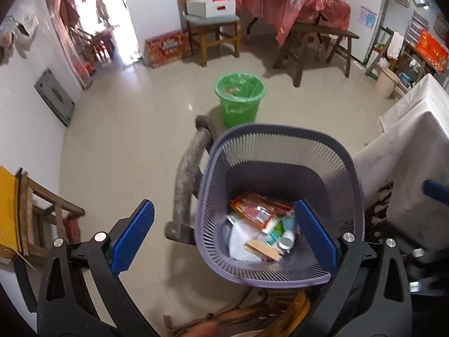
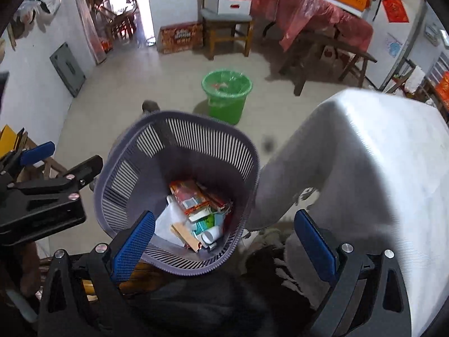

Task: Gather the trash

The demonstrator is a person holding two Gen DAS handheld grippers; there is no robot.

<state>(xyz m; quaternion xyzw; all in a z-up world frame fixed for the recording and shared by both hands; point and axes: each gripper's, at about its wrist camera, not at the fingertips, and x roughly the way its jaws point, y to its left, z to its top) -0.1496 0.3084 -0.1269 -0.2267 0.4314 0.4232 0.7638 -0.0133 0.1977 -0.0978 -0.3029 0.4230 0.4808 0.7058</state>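
Slatted grey basket (image 1: 280, 168), holding wrappers and bottles (image 1: 266, 227), between both grippers. Left gripper (image 1: 224, 238) spread, empty; right gripper (image 2: 224, 247) likewise. Advice: grip opposite rim edges evenly; carry level to the green bin (image 1: 240, 95).

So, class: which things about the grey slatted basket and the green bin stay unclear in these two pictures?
- Grey slatted plastic basket: its base, cut off behind the gripper bodies, both views.
- Trash in it: labels blurred.
- Green lined bin: contents too small.
- Left gripper, right gripper: open, basket contact unclear.
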